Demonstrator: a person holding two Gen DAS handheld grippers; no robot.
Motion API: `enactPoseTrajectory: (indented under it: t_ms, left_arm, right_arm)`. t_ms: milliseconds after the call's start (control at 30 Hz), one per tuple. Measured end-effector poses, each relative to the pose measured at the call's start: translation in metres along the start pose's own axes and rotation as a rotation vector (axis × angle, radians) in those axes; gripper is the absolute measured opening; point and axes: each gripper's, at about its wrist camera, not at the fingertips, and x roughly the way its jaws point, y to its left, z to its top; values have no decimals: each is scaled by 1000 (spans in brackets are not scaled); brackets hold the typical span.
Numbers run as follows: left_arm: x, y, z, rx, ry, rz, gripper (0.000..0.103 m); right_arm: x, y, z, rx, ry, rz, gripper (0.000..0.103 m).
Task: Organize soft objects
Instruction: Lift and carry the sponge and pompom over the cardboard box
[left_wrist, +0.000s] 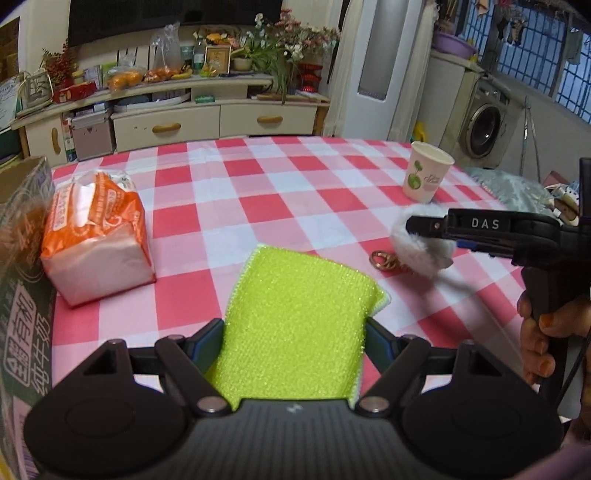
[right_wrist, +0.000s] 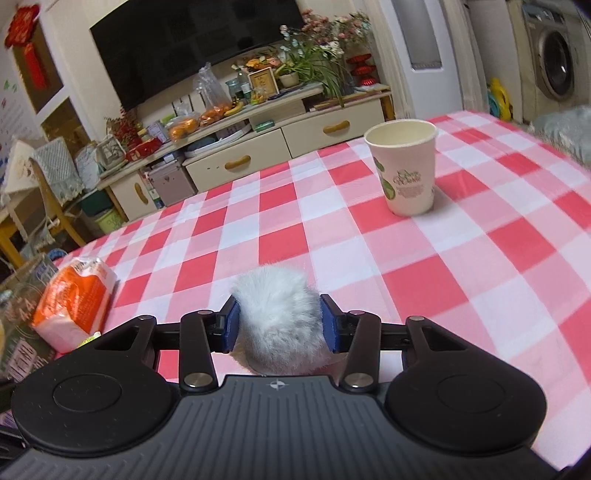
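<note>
A yellow-green scouring pad (left_wrist: 295, 317) sticks out forward from my left gripper (left_wrist: 294, 332), whose pads press on its two sides just above the checked tablecloth (left_wrist: 295, 177). To the right, my right gripper (left_wrist: 417, 230), held by a person's hand (left_wrist: 539, 339), comes in sideways and is shut on a white fluffy pom-pom (left_wrist: 421, 251) with a gold key ring (left_wrist: 384, 260). In the right wrist view the pom-pom (right_wrist: 280, 321) fills the gap between the blue pads (right_wrist: 232, 325) of the right gripper (right_wrist: 280, 323).
An orange tissue pack (left_wrist: 96, 236) lies at the left beside a printed cardboard box (left_wrist: 22, 266). A paper cup (left_wrist: 426, 175) stands upright at the far right of the table. A TV cabinet (left_wrist: 166, 122) stands beyond the table's far edge.
</note>
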Motion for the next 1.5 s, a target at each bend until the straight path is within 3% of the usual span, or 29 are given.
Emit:
enactPoseTrajectory:
  t_ms: [500, 900, 1133, 1500]
  left_arm:
    - [-50, 22, 11, -33, -122, -90, 79]
    - [-97, 65, 23, -117, -263, -79, 79]
    - [-119, 106, 30, -196, -344, -9, 80]
    - [-134, 191, 40, -373, -434, 233, 80]
  right_arm:
    - [-46, 20, -6, 99, -21, 12, 54]
    - [-63, 86, 19, 21, -89, 124, 53]
    - [-55, 142, 40, -38, -106, 235, 54]
    - [-9, 226, 61, -103, -57, 434, 54]
